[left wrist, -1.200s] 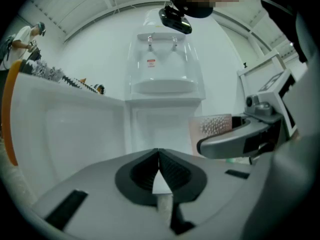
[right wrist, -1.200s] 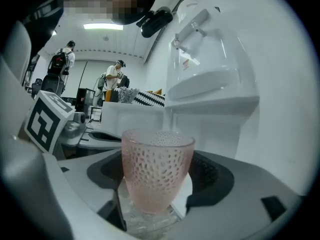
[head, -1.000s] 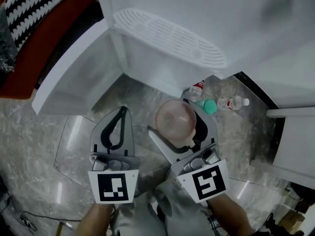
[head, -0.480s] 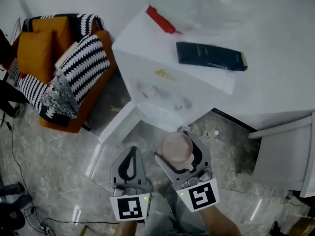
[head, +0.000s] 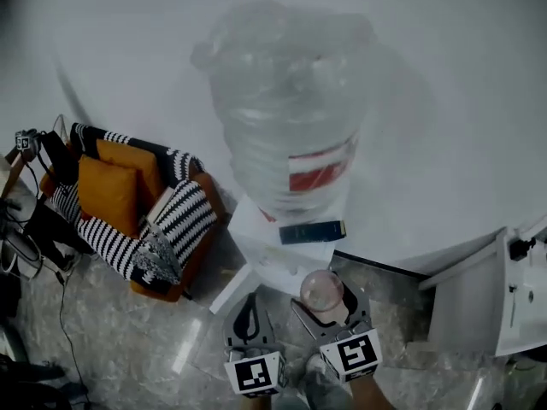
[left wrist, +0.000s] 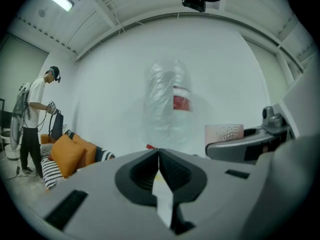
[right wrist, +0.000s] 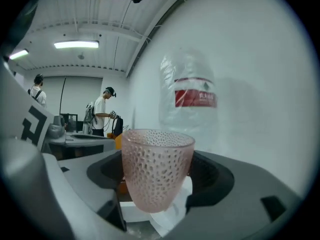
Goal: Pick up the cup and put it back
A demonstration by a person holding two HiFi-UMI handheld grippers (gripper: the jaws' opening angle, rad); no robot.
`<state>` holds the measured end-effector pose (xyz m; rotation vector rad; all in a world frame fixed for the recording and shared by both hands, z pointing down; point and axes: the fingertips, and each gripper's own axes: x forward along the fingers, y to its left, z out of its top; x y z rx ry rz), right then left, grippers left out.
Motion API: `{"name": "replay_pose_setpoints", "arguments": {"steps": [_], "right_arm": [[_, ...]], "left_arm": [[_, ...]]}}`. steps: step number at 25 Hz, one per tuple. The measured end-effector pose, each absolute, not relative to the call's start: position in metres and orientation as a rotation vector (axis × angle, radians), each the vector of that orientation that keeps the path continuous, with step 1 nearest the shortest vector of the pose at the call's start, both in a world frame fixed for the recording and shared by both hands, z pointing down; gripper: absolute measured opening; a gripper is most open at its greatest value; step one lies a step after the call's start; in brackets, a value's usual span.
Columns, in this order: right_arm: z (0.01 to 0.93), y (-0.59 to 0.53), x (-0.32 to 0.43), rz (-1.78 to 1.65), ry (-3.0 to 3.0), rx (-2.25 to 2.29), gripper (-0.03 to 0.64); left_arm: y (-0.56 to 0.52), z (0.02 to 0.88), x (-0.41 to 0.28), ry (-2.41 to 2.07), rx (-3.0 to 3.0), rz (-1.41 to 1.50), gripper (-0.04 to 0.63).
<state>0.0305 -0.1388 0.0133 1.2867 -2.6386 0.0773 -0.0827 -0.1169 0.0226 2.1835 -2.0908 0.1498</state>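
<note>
Over on the left, in the head view, sits an orange chair (head: 111, 195) with a stripy blanket (head: 184, 216) on it. A person (left wrist: 34, 119) stands near that chair, as the left gripper view shows.

Next comes the left claw (head: 249, 314). Its two jaws are pressed together with nothing between them. It hangs low beside the other claw and has no job right now.

In the middle stands a big water bottle (head: 286, 109) with a red band, upside down on a white stand (head: 261, 250). A dark flat box (head: 312, 231) lies on top of that stand.

Just to the right of the left claw is the right claw (head: 329, 304). It holds the cup (head: 322, 290), a bumpy pink one. The right gripper view shows the cup (right wrist: 156, 166) standing upright between the jaws, which squeeze it from both sides. The cup is up in the air and sits on nothing. It is low down in front of the white stand.

On the far right is a white cupboard (head: 466, 301).

So the first part of the job looks done: the cup is picked up. The second part is not done yet, for the cup has to be set down again and let go. I cannot tell from these views which spot it belongs on.
</note>
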Motion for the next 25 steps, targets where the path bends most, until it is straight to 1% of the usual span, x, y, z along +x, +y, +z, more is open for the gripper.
{"name": "replay_pose_setpoints", "arguments": {"steps": [6,10,16,25], "right_arm": [[-0.064,-0.130,0.046,0.084,-2.727,1.253,0.387],[-0.095,-0.124,0.059,0.085,-2.774,1.217,0.387],[-0.118,-0.129,0.069,0.052,-2.812,1.224,0.387],[-0.130,-0.119,0.065,0.026,-2.874,1.164,0.387]], "left_arm": [[-0.108,-0.033,-0.049,-2.013,2.227,0.094,0.012],[-0.099,-0.056,-0.028,-1.978,2.254,0.153,0.012],[-0.104,-0.093,-0.024,-2.028,2.287,0.193,0.012],[-0.097,-0.110,-0.001,-2.001,2.353,0.143,0.012]]}}
